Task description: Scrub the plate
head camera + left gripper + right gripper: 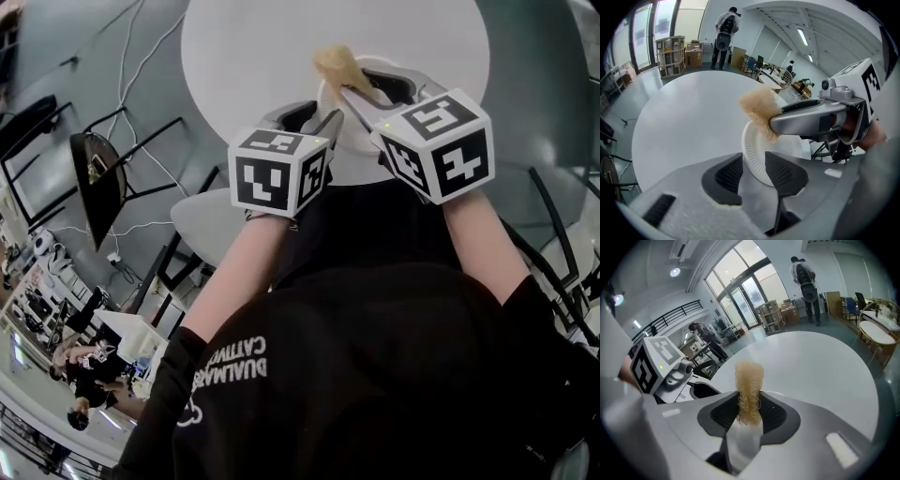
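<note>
A: Your plate (pixel 785 145) sits on the round white table (pixel 689 126), at the edge nearest you.
B: Your left gripper (pixel 753 159) has its jaws spread, with the plate's rim in the gap between them.
A: Your right gripper (pixel 749 401) pinches a tan fibrous scrubber (pixel 749 376).
B: You hold it over the plate's far side. Whether it touches, I can't tell.

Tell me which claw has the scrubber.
The right claw, pinching the tan scrubber; the left claw stands open by the plate.

Lab-like open hall: storage shelves (pixel 670 55), glass doors (pixel 747 298)
</note>
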Demonstrator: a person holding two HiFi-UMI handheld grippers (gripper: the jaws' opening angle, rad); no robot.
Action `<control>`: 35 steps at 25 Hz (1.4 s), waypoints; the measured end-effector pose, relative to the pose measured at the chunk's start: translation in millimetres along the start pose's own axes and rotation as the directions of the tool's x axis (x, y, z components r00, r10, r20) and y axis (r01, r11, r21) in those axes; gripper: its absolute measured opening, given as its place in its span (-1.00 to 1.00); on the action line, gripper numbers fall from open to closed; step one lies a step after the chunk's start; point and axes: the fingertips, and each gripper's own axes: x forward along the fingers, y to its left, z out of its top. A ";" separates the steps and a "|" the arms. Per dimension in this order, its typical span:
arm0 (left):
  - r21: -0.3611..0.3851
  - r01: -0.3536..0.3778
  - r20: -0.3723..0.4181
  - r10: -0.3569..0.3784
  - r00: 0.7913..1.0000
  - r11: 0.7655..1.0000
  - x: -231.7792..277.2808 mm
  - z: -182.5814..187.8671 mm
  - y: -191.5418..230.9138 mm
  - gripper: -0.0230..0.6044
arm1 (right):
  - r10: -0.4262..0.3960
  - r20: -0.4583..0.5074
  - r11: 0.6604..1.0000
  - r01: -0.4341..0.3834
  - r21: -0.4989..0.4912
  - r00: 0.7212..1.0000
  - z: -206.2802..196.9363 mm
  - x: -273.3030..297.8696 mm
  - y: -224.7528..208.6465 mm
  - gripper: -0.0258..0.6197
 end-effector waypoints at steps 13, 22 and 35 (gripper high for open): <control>-0.144 0.007 0.105 0.008 0.994 0.990 -6.0 -9.4 7.3 -0.71 | -0.045 -0.069 0.983 0.032 -0.182 0.997 -1.1 22.9 40.5 -0.54; -0.267 0.025 0.196 0.029 0.980 0.963 -14.8 -20.3 11.7 -0.79 | -0.113 -0.100 0.959 0.082 -0.272 0.989 -11.3 33.2 46.8 -0.54; -0.482 0.122 0.327 0.049 0.944 0.868 -29.7 -29.8 22.1 -0.88 | -0.180 -0.143 0.929 0.120 -0.349 0.973 -28.9 35.2 37.7 -0.59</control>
